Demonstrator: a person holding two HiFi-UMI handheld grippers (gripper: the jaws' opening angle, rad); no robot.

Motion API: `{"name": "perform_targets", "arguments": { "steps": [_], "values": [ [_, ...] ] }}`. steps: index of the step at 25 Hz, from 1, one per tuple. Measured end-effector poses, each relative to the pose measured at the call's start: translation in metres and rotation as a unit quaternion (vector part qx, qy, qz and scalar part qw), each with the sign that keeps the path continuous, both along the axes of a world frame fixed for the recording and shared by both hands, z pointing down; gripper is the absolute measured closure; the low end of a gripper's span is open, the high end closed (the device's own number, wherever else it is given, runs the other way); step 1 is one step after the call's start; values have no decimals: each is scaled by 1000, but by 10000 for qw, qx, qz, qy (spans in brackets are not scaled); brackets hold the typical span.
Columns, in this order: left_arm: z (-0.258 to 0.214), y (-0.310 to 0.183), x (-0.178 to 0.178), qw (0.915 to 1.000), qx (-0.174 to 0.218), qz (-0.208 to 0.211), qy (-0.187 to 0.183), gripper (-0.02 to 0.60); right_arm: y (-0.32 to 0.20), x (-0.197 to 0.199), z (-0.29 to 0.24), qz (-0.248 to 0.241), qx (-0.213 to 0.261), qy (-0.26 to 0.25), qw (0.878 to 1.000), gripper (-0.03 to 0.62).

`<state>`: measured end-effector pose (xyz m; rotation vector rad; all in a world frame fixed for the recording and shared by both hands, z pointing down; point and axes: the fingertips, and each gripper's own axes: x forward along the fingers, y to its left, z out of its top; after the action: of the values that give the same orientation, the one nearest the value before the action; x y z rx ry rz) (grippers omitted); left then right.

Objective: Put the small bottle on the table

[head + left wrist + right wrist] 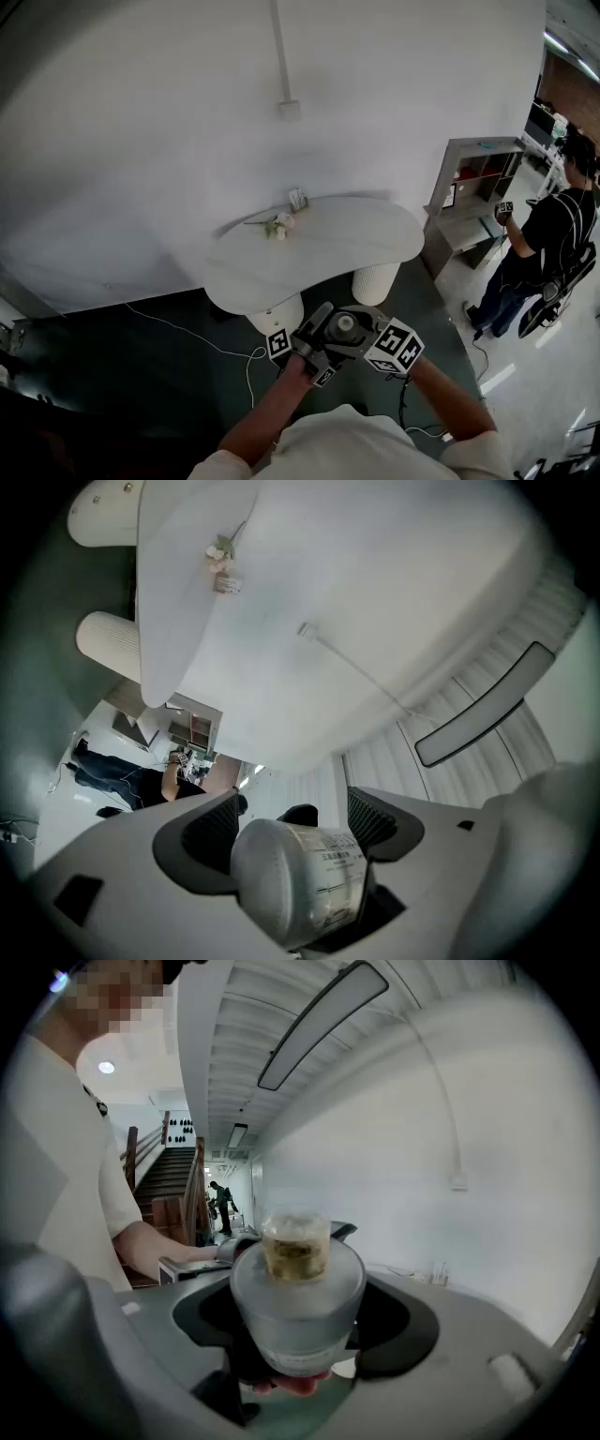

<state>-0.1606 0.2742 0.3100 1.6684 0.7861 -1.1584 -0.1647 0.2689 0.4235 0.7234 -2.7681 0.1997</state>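
A: The rounded white table (347,248) stands against the pale wall (169,112), with dark floor (141,352) below it, well ahead of both grippers.
B: And the small bottle (295,878)? It's up in the air. The right gripper (300,1299) clamps its frosted body, and the left gripper (292,810) gapes wide around its base.

In the head view the small bottle (343,325) shows only a round grey end between the left claw (314,339) and right claw (367,336), and the person's forearms (267,417) run off the bottom edge. The bits (278,225) on the counter (356,244) are too small to name. The left gripper view's label print (337,864) is unreadable; in the right gripper view the bottle hides all but a fingertip (281,1387) beneath it.
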Motion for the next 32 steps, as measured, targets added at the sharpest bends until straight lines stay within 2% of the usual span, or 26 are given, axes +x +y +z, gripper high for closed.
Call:
{"name": "perform_targets", "arguments": {
  "steps": [17,32],
  "values": [
    [7,3,10,9999,-4,-95,-113,215,3,7,7,-155,-9,-39,9999,244],
    [24,13,65,9993,-18,-336,-159,215,14,61,24,-388,-29,-18,9992,246]
  ]
}}
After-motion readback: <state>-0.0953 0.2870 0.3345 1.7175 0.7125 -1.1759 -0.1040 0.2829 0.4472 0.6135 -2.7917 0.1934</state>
